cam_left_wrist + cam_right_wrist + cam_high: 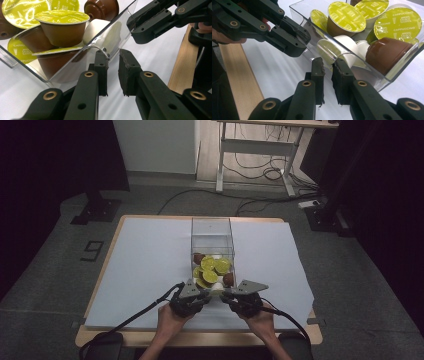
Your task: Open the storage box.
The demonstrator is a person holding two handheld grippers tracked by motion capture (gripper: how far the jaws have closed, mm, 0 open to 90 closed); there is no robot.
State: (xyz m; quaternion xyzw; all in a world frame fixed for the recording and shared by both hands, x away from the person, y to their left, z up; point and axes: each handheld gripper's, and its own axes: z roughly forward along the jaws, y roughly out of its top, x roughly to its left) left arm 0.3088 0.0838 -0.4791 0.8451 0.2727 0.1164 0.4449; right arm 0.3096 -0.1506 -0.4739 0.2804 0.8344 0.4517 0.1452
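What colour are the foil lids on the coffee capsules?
Yellow-green with pale lettering, on the coffee capsules; clearest in the right gripper view.

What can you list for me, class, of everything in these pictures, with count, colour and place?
Clear plastic box: one, transparent, mid-table, near wall pinched by both grippers.
Coffee capsules: about nine, brown or white cups with yellow-green foil lids, some printed Cappuccino, heaped in the box's near end.
White sheet: one, covering the tabletop.
Wooden table: one, pale wood, edges showing round the sheet.
Desk: one, white-framed, far back, cables beneath.
Black stands: two, on the floor at the table's far corners.
Left gripper: one, black, shut on the box wall.
Right gripper: one, black, shut on the same wall.
Hands: two, at the near edge.
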